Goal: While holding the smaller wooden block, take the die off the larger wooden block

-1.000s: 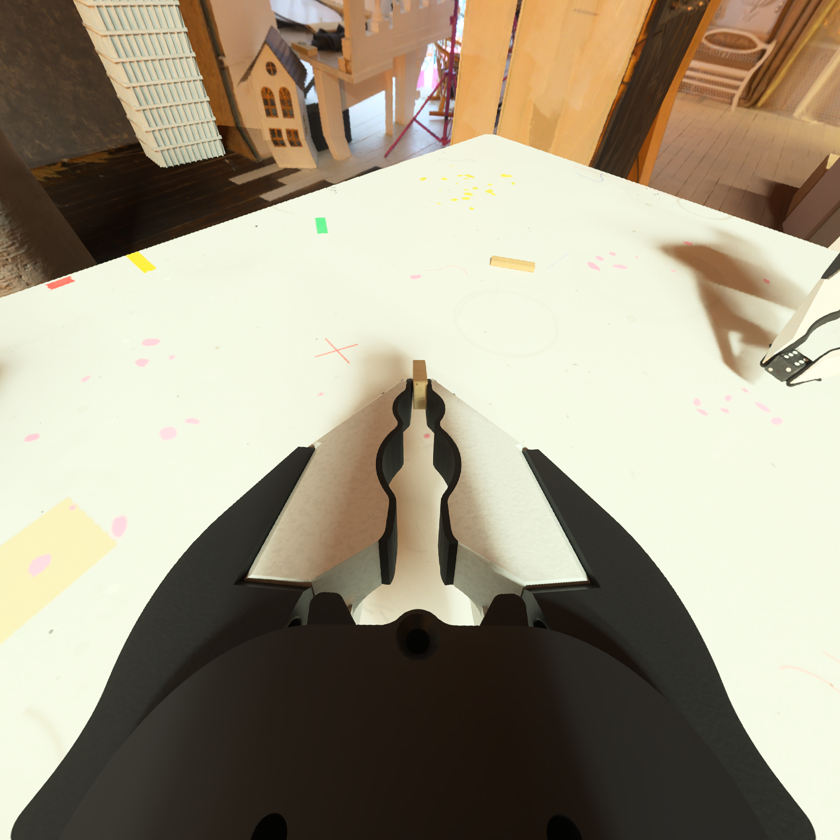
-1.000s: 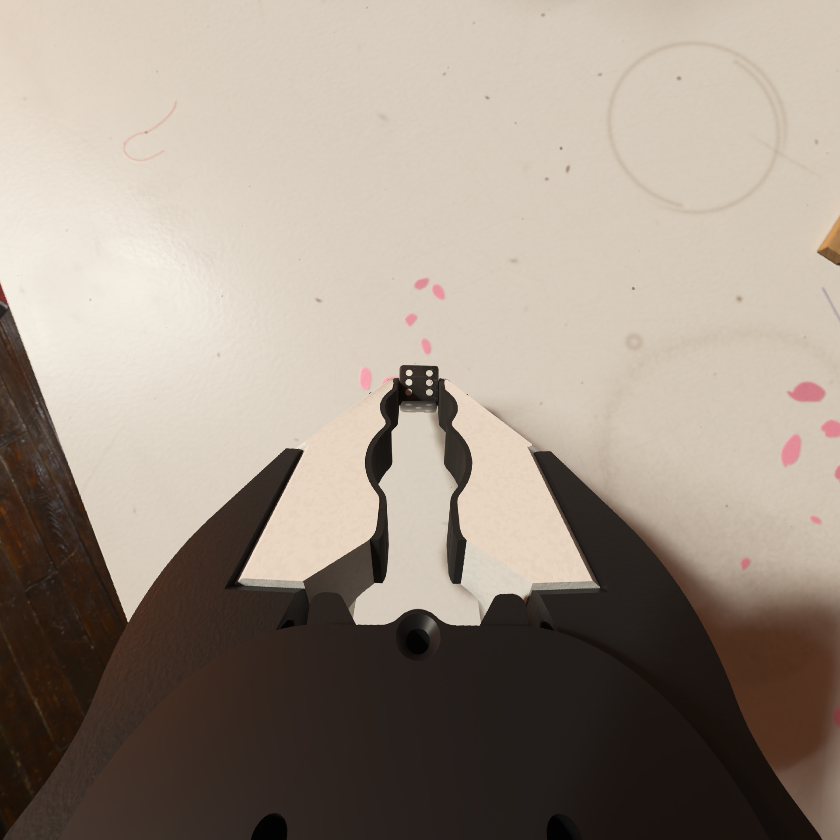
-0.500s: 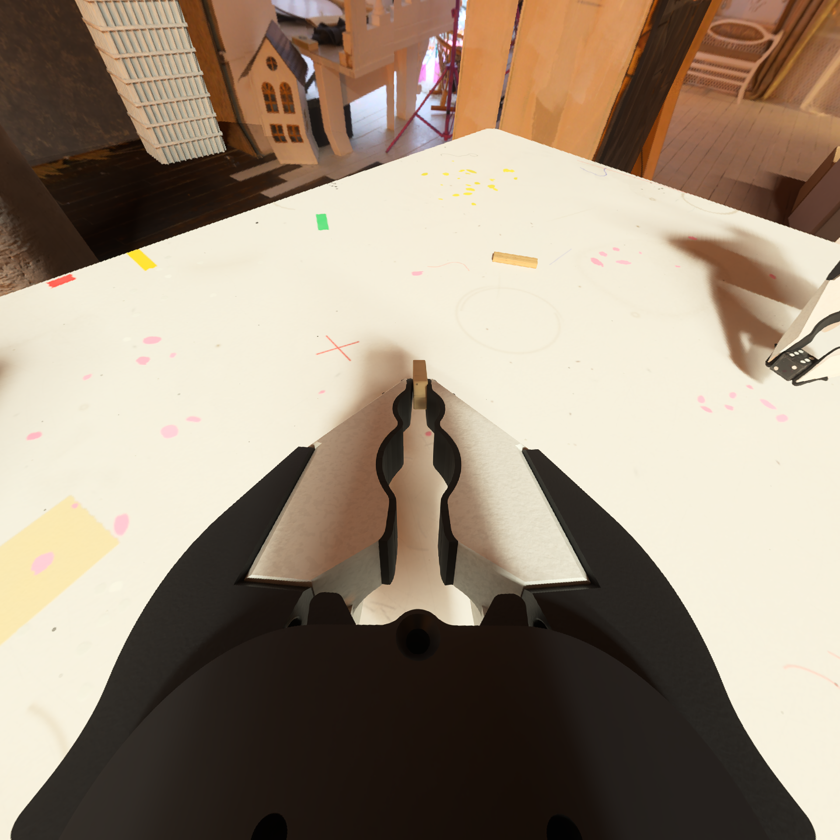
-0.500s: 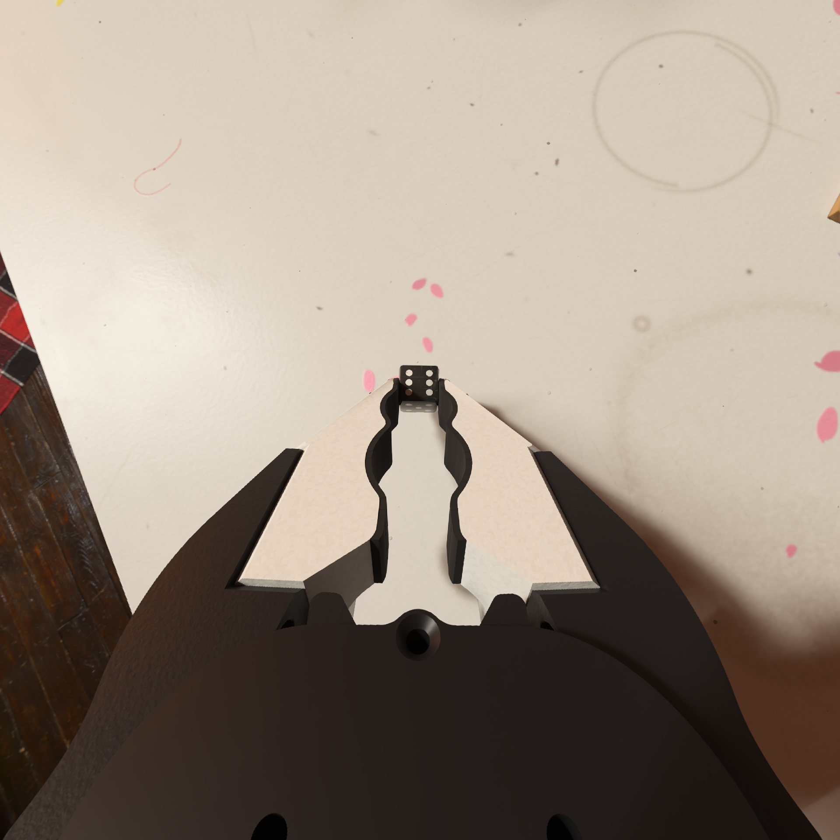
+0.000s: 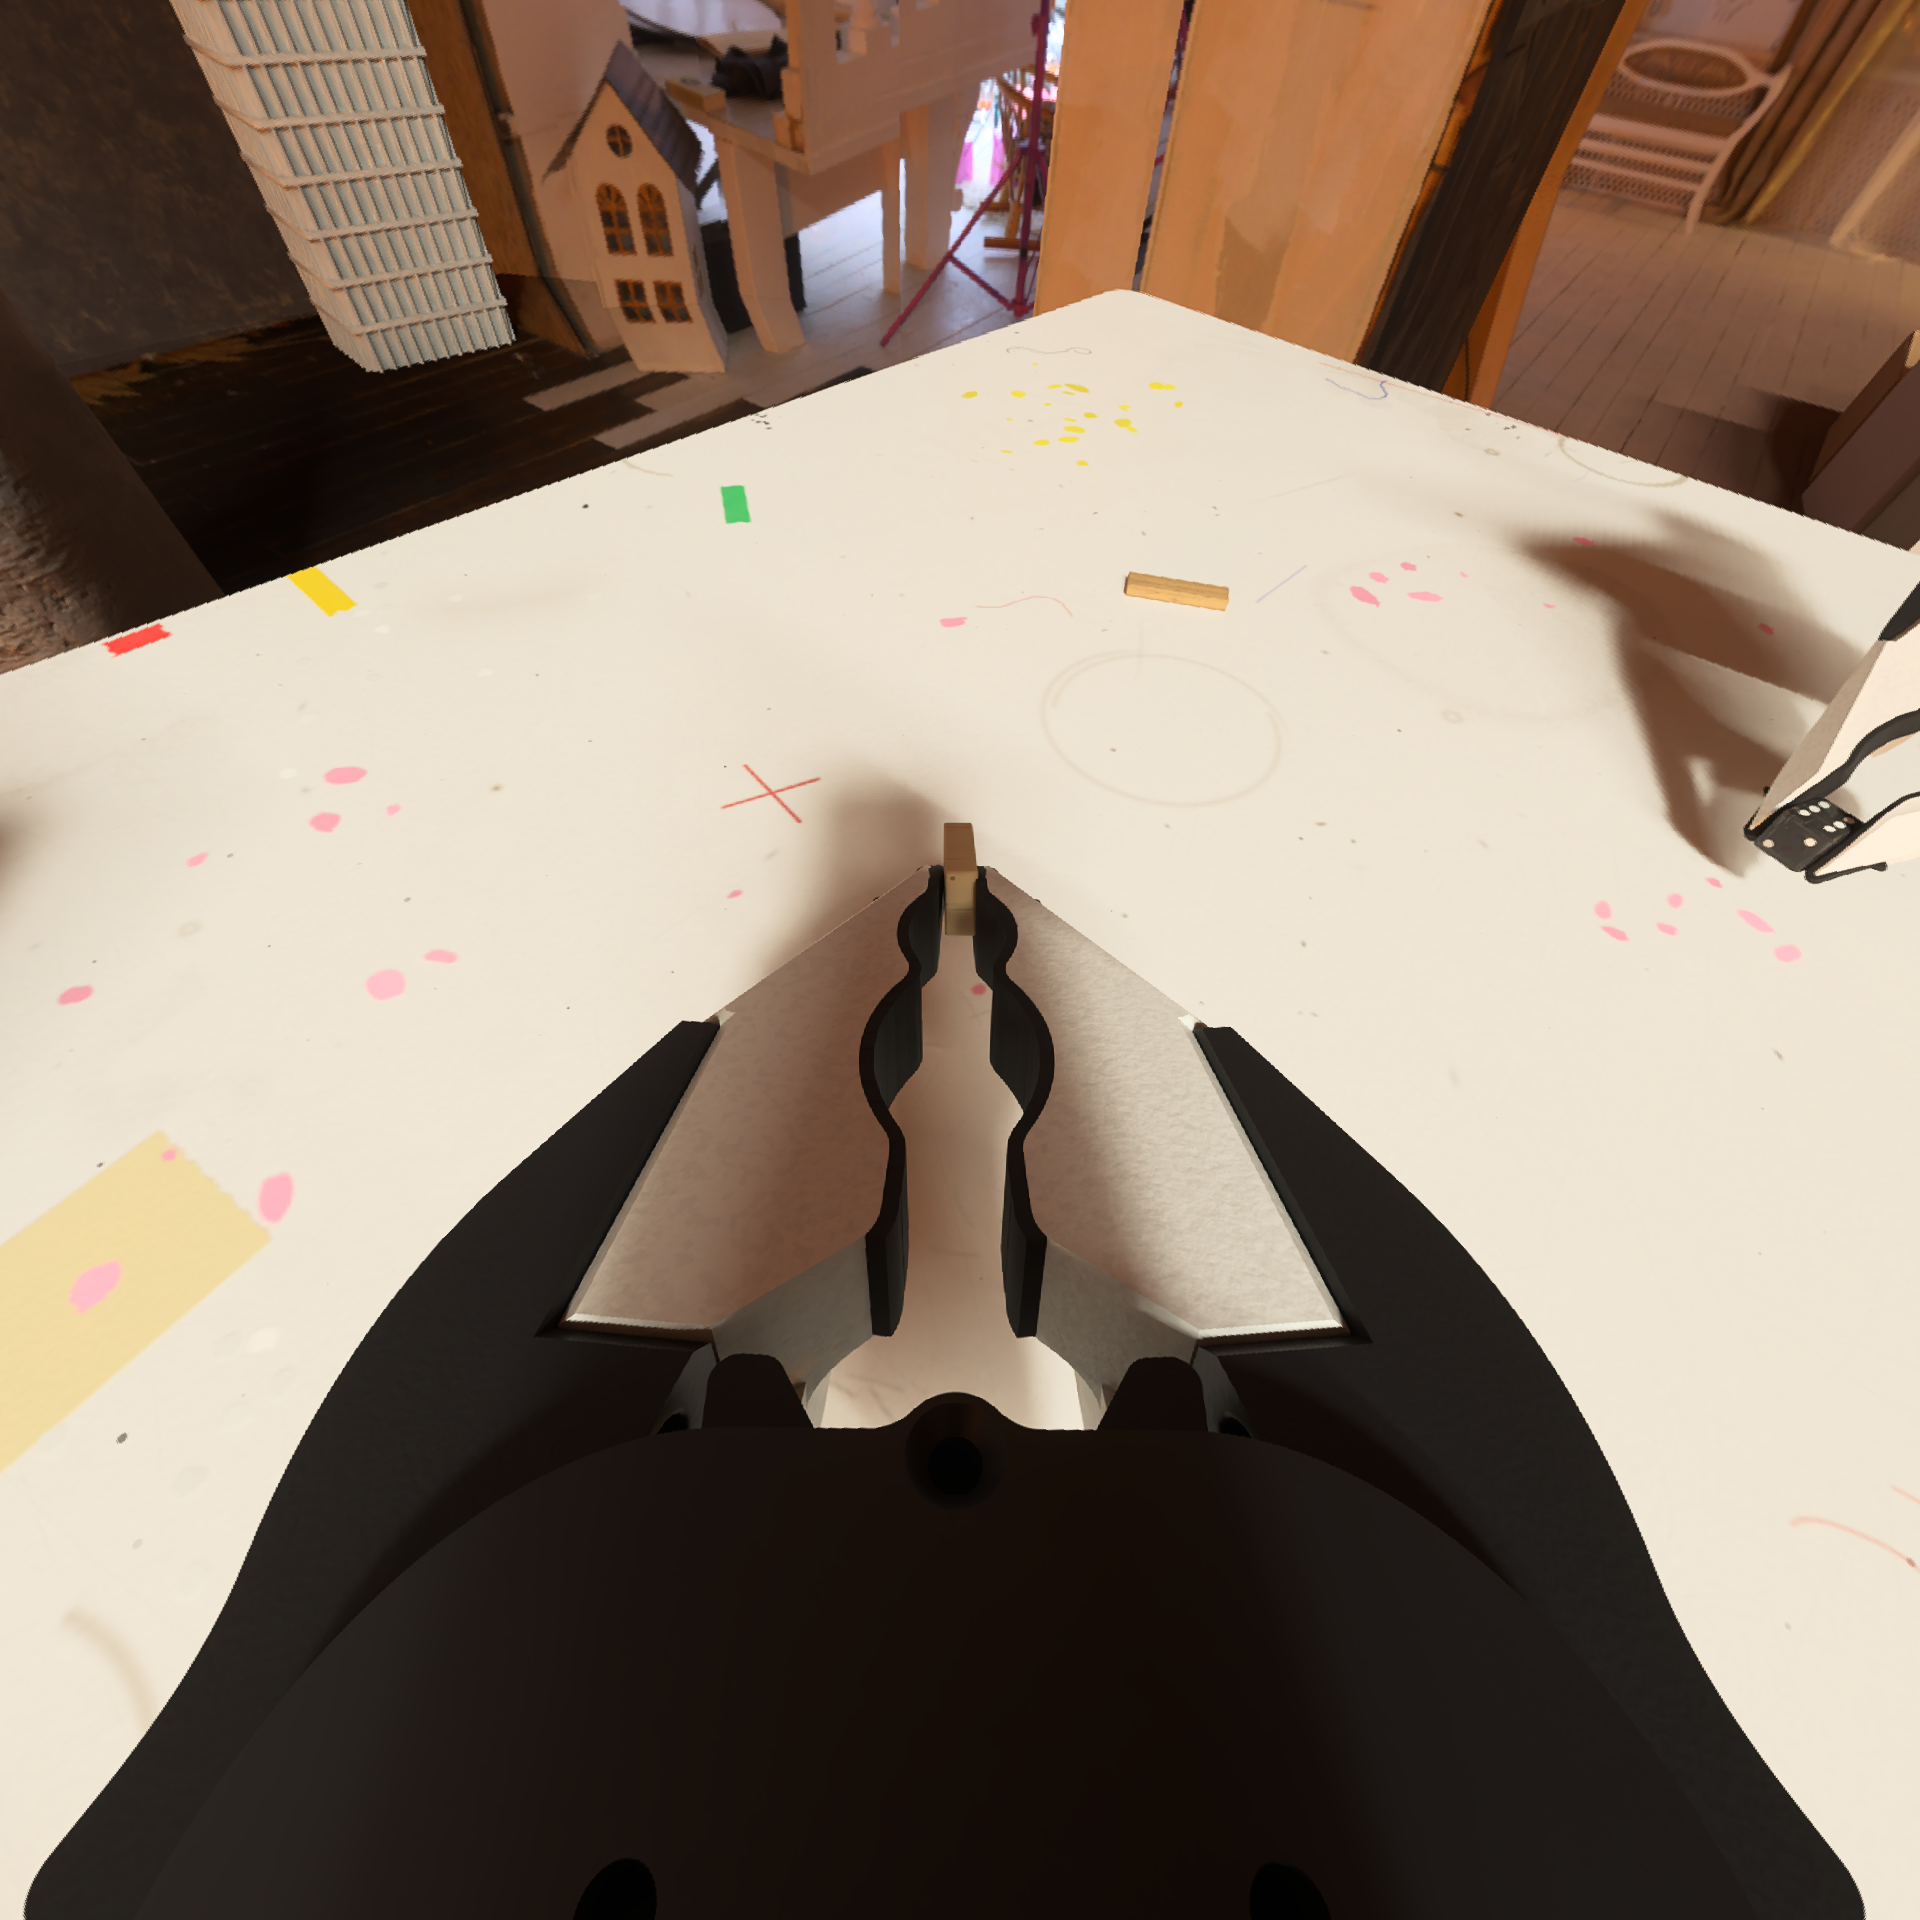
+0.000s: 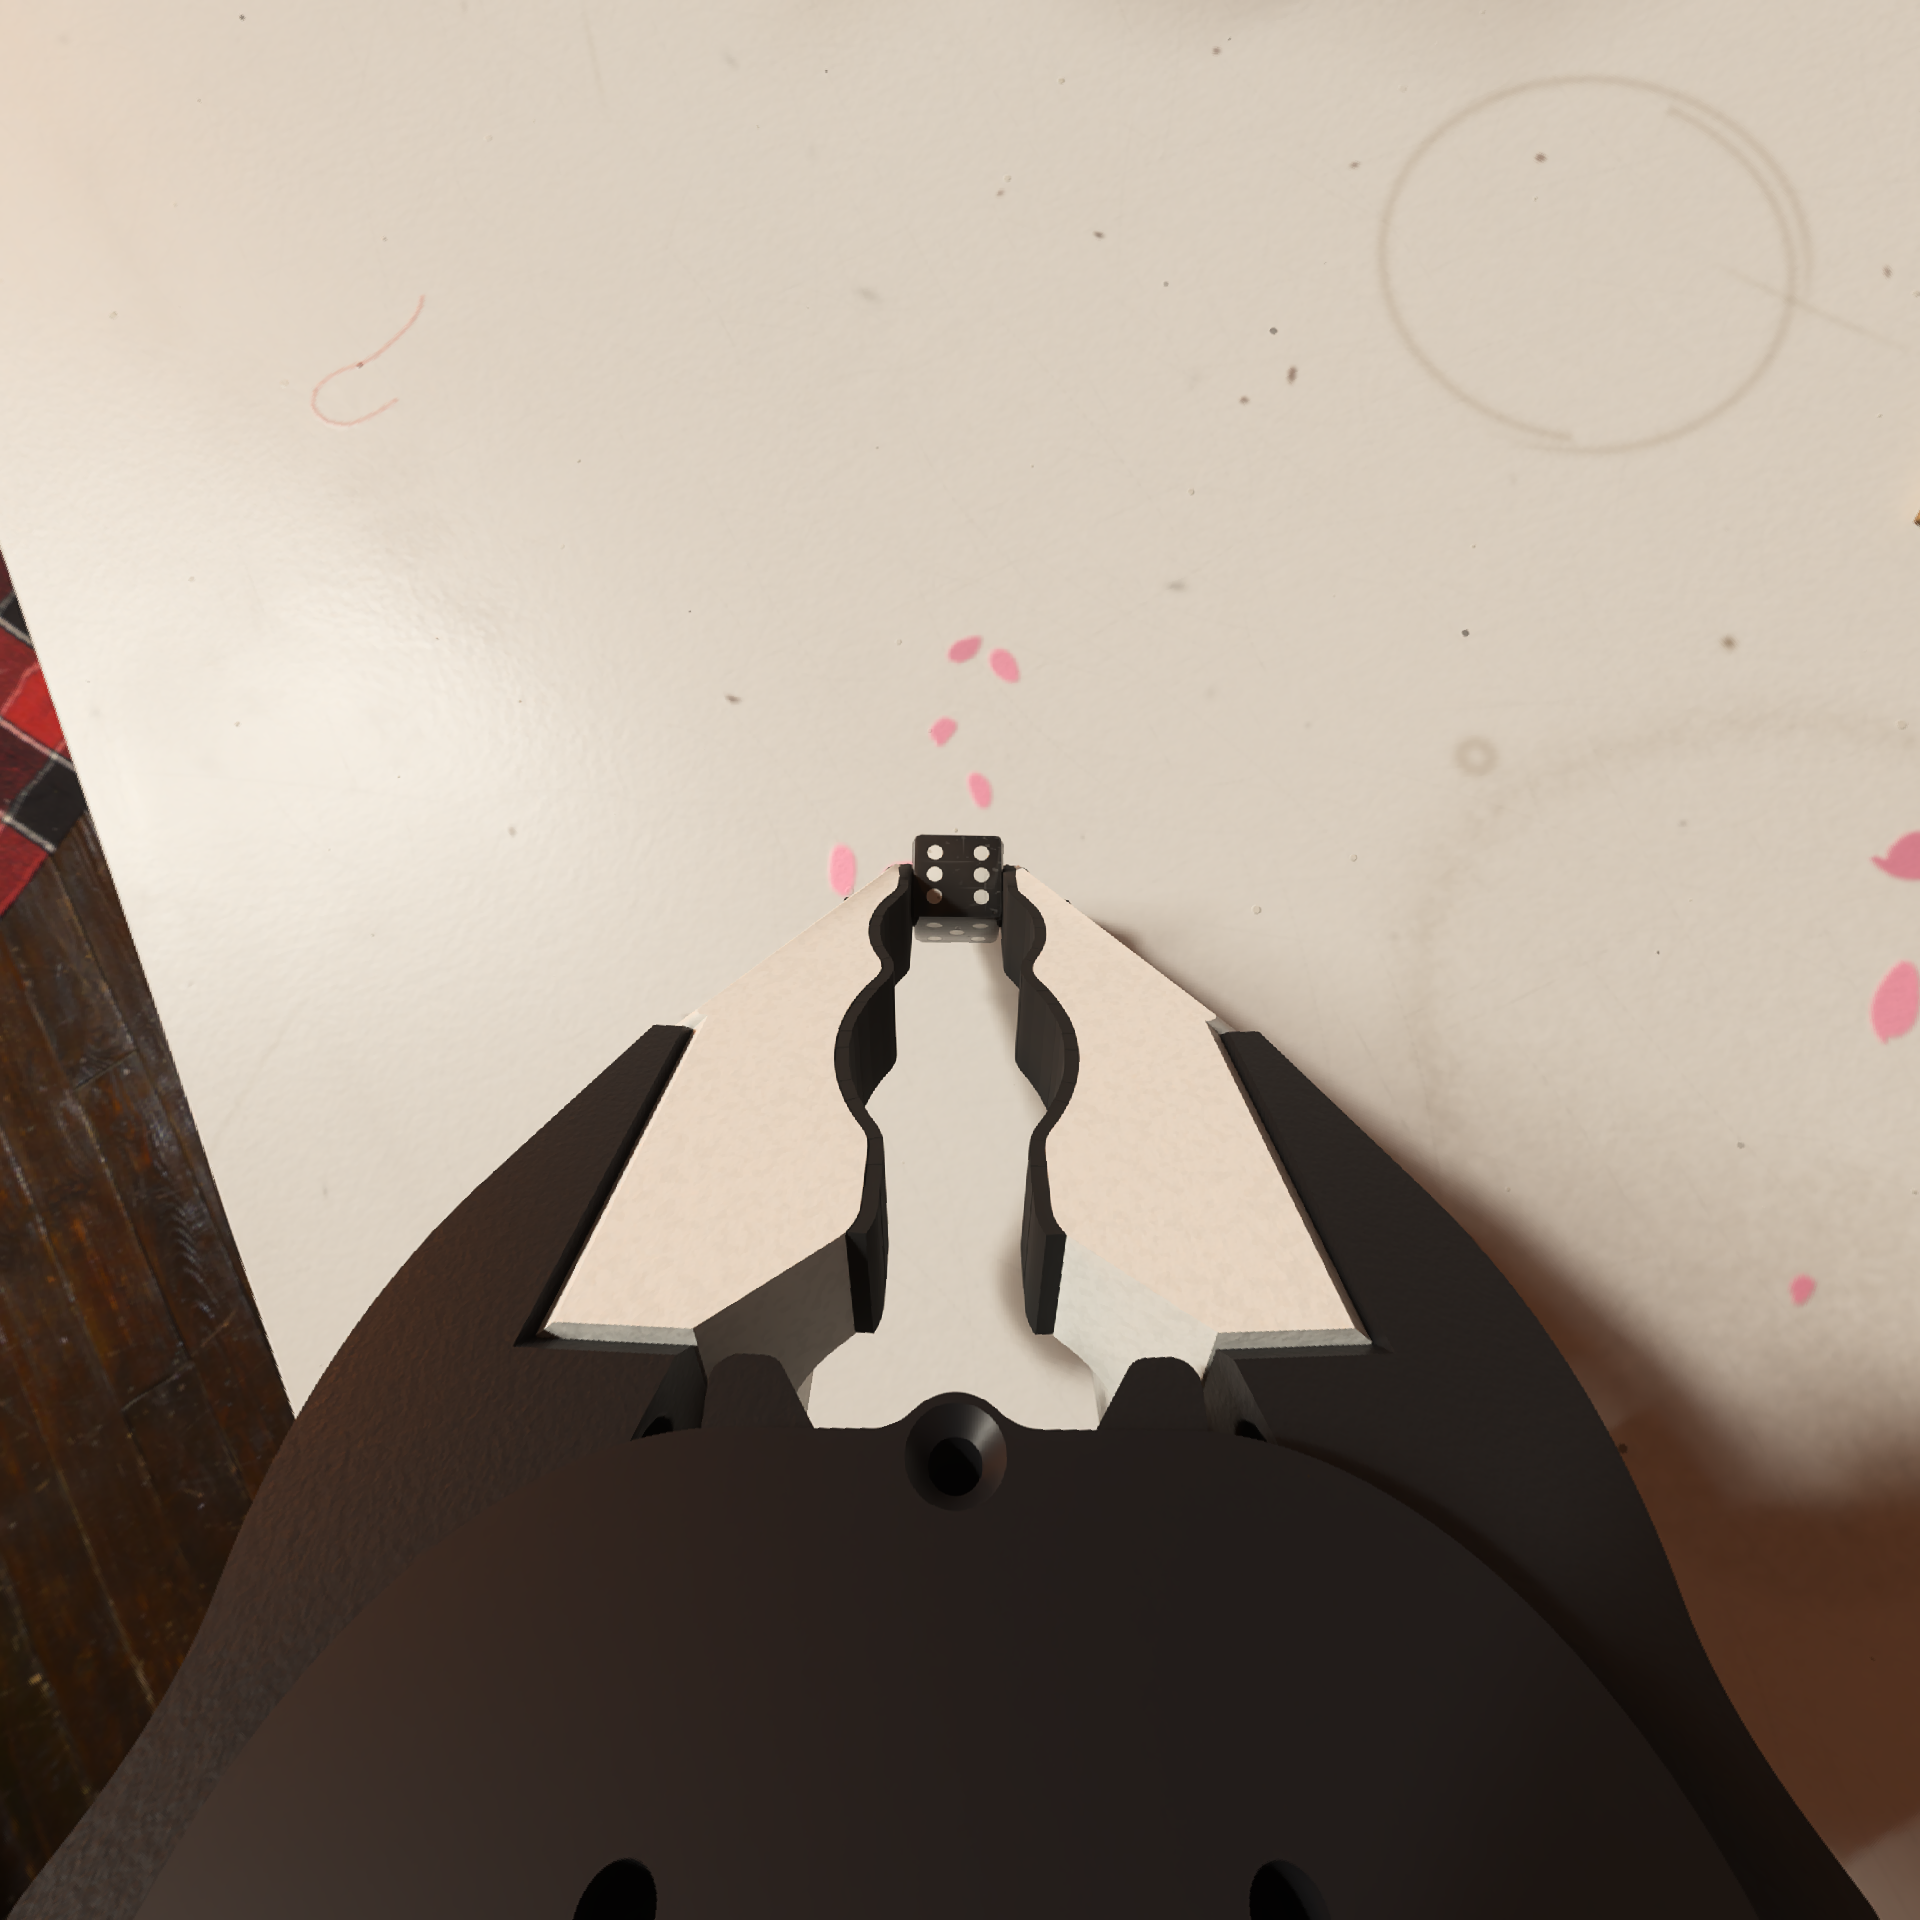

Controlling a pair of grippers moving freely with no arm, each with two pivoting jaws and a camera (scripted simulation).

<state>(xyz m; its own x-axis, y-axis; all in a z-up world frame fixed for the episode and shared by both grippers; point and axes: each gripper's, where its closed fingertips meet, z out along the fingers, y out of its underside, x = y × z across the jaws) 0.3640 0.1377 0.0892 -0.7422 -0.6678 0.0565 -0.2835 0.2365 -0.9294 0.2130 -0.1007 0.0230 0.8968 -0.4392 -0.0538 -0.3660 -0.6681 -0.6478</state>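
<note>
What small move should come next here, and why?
Probably lower the right tongs to set the die on the table: it is gripped, clear of the larger wooden block, while the left tongs grip the smaller wooden block.

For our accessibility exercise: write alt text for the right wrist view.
The right tool grips a black die with white pips between its fingertips, above a cream table dotted with pink flecks. Dark wooden floor shows at left.

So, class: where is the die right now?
The die sits clamped between the right gripper's jaws, above the table; the left wrist view shows it far right.
</note>
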